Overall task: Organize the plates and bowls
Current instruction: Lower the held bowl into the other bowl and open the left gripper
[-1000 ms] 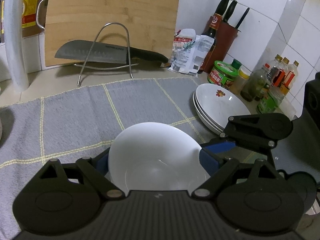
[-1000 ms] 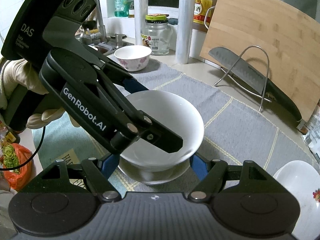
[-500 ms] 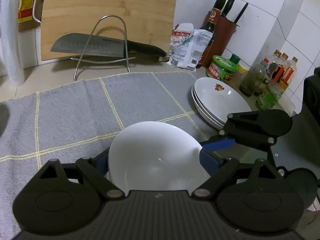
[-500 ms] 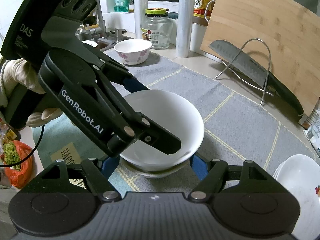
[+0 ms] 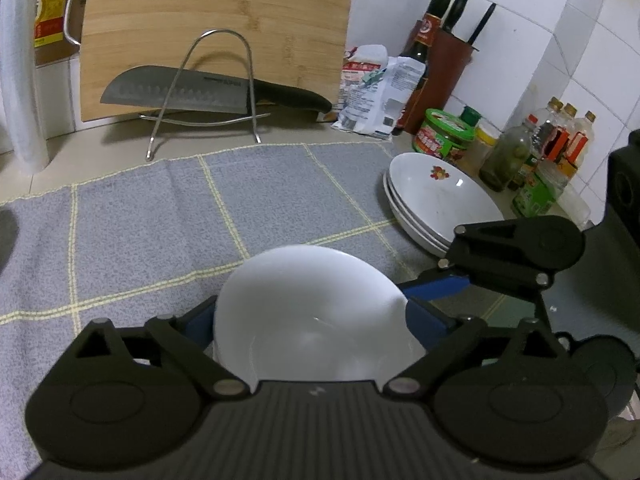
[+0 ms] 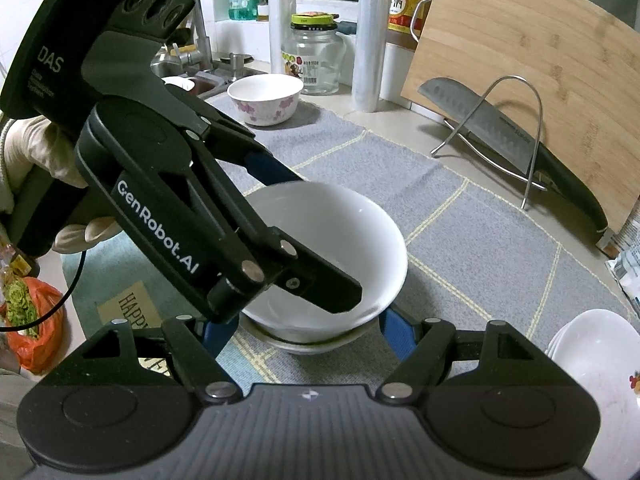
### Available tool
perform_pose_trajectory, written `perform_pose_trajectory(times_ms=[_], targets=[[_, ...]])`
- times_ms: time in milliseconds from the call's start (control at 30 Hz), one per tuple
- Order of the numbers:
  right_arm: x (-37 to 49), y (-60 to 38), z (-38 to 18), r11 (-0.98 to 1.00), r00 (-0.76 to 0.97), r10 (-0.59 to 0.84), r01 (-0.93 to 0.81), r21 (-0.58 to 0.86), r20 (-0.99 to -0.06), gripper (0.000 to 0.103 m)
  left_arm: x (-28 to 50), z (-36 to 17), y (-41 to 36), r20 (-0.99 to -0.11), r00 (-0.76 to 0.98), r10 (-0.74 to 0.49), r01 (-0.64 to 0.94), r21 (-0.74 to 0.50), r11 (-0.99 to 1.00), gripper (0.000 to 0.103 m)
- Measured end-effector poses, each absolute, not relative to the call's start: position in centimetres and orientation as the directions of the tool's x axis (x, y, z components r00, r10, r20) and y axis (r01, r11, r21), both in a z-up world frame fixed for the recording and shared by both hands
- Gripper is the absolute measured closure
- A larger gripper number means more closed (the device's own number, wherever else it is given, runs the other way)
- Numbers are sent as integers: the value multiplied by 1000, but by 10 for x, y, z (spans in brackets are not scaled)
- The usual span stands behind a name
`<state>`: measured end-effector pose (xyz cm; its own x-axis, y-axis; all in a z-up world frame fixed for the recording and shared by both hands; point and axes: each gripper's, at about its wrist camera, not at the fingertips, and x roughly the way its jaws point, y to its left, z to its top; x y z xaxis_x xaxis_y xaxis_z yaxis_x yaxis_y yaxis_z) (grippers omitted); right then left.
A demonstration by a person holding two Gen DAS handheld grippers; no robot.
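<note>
Left tool (image 6: 304,240) jaws have just been opening, now spread around the white bowl (image 5: 312,316); right tool (image 6: 308,332) spread beside its base; bowl looks released onto the stack.

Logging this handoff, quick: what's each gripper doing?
Left gripper: jaws have just been opening, white bowl between them; contact cannot be told.
Right gripper: straddling the lower bowl; grip cannot be told.

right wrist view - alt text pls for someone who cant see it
A white bowl sits nested in another bowl on a grey checked mat, with the left gripper reaching over its rim and the right gripper flanking its base. Behind stand a floral bowl, a knife on a wire rack and a cutting board.
</note>
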<state>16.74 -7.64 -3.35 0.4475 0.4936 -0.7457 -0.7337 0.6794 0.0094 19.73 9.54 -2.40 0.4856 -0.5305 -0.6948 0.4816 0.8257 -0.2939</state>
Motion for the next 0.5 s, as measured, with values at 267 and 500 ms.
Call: perform_pose_trajectory(times_ms=[267,500], targets=[[165,-87,-25,682,469,538,-731,35,-700,1,195,-14,110,-667,543,-510,451,-280,847,7],[164,-98,-17,710,501,550,-701,59,-668,1,185,-10,127,-653,596,-467,392,-271,879,7]])
